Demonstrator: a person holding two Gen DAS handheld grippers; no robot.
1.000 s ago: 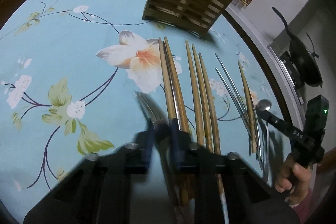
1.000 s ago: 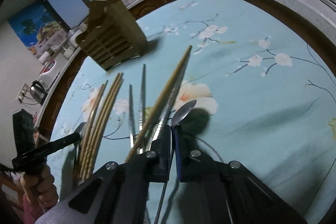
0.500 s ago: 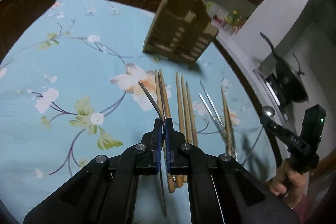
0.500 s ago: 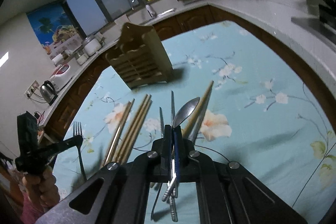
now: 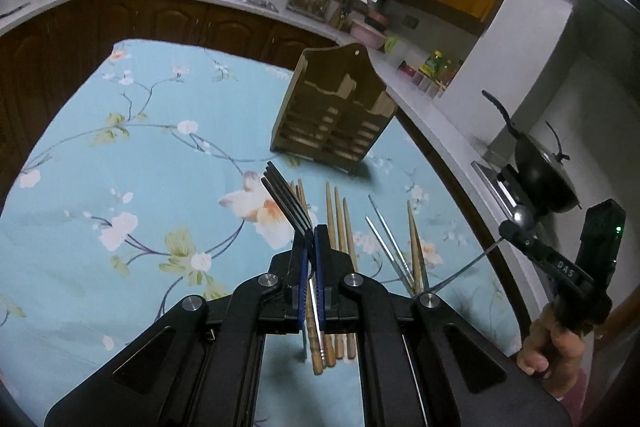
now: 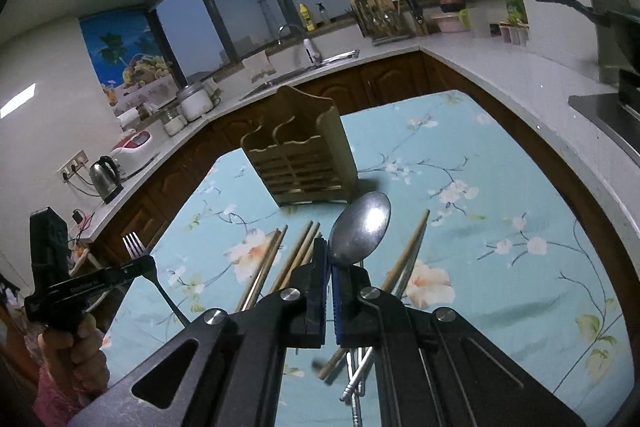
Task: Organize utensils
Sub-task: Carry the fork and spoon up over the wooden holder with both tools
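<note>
My left gripper (image 5: 311,233) is shut on a metal fork (image 5: 286,197) and holds it in the air, tines up; it also shows in the right wrist view (image 6: 134,247). My right gripper (image 6: 331,259) is shut on a metal spoon (image 6: 362,229), bowl up, lifted above the table; the spoon also shows in the left wrist view (image 5: 522,215). A wooden slatted utensil holder (image 5: 334,111) (image 6: 300,153) stands at the far side of the table. Several wooden chopsticks (image 5: 338,215) (image 6: 408,251) and metal chopsticks (image 5: 386,233) lie on the cloth between the holder and me.
The table has a light blue floral cloth (image 5: 132,163) (image 6: 500,219). A black wok (image 5: 542,171) sits on the stove at the right. Kitchen counters with a sink (image 6: 304,75) and a kettle (image 6: 105,175) run behind and beside the table.
Both grippers have risen off the table, the left with the fork and the right with the spoon. The views now look further out over the table and kitchen.
</note>
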